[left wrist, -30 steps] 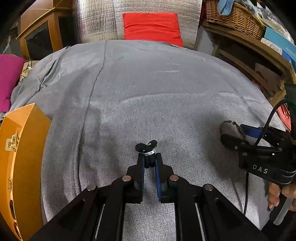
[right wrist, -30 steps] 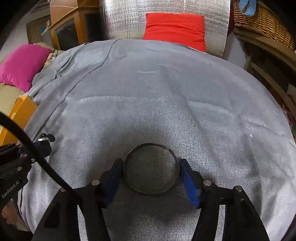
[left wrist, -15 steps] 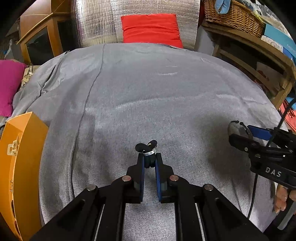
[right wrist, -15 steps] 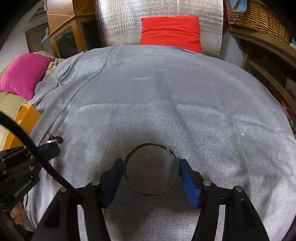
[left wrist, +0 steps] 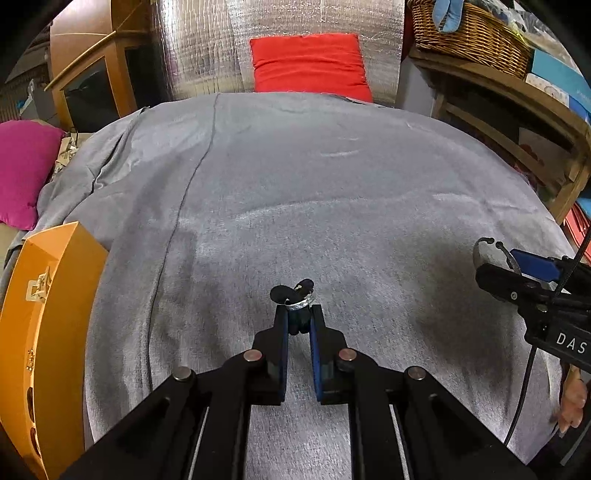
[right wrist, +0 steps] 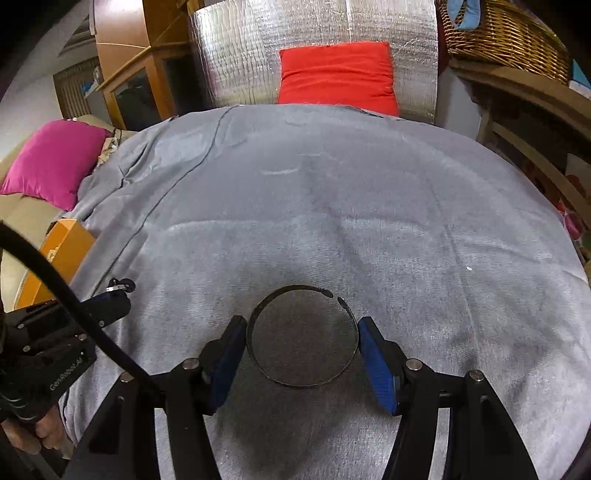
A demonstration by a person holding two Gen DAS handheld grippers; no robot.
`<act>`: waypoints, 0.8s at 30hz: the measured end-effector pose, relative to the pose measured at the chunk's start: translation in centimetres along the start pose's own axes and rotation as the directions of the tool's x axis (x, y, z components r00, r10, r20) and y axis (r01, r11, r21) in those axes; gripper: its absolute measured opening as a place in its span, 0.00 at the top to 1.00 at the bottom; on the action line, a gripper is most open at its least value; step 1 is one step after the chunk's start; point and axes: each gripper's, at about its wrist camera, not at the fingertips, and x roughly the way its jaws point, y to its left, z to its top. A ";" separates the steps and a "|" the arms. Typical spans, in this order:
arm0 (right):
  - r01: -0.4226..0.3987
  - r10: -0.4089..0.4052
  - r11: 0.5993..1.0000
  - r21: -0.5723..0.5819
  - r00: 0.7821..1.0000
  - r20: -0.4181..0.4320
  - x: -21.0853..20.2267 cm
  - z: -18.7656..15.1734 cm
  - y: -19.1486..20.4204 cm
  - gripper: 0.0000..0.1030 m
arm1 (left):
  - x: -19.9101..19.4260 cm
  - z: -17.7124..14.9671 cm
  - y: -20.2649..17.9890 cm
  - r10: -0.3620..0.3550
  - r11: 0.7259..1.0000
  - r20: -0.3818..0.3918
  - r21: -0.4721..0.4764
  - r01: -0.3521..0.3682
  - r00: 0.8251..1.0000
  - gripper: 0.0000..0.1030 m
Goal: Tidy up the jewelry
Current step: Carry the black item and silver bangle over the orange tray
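My left gripper (left wrist: 298, 316) is shut on a small dark ornament with a silver band (left wrist: 297, 300), held above the grey blanket (left wrist: 332, 206). My right gripper (right wrist: 302, 338) is shut on a thin dark open bangle (right wrist: 273, 371), its pads pressing both sides, above the blanket (right wrist: 369, 206). The right gripper with the bangle also shows at the right edge of the left wrist view (left wrist: 496, 264). The left gripper with its ornament shows at the left of the right wrist view (right wrist: 120, 291). An orange jewelry box (left wrist: 40, 325) stands at the left edge of the bed; it also shows in the right wrist view (right wrist: 61, 254).
A red cushion (left wrist: 310, 62) leans on a silver padded panel at the head of the bed. A magenta pillow (left wrist: 22, 170) lies to the left. A wooden shelf with a wicker basket (left wrist: 465, 33) stands to the right.
Both grippers have risen and pulled back a little from the blanket, keeping hold of their pieces. The two grippers have drifted slightly apart.
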 end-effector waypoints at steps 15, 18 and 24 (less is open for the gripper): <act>-0.080 0.081 0.996 -0.026 0.993 0.084 -2.6 -1.1 3.5 0.37 | -3.7 -2.0 1.7 0.073 0.996 0.060 -0.061 -0.069 0.996 0.89; -0.098 0.101 0.994 -0.037 0.991 0.091 -3.0 -1.5 4.5 0.37 | -4.3 -2.4 2.6 0.103 0.992 0.069 -0.083 -0.097 0.992 0.89; -0.131 0.135 0.990 -0.049 0.987 0.087 -3.1 -2.2 6.0 0.37 | -5.6 -3.3 4.1 0.138 0.985 0.084 -0.120 -0.127 0.987 0.89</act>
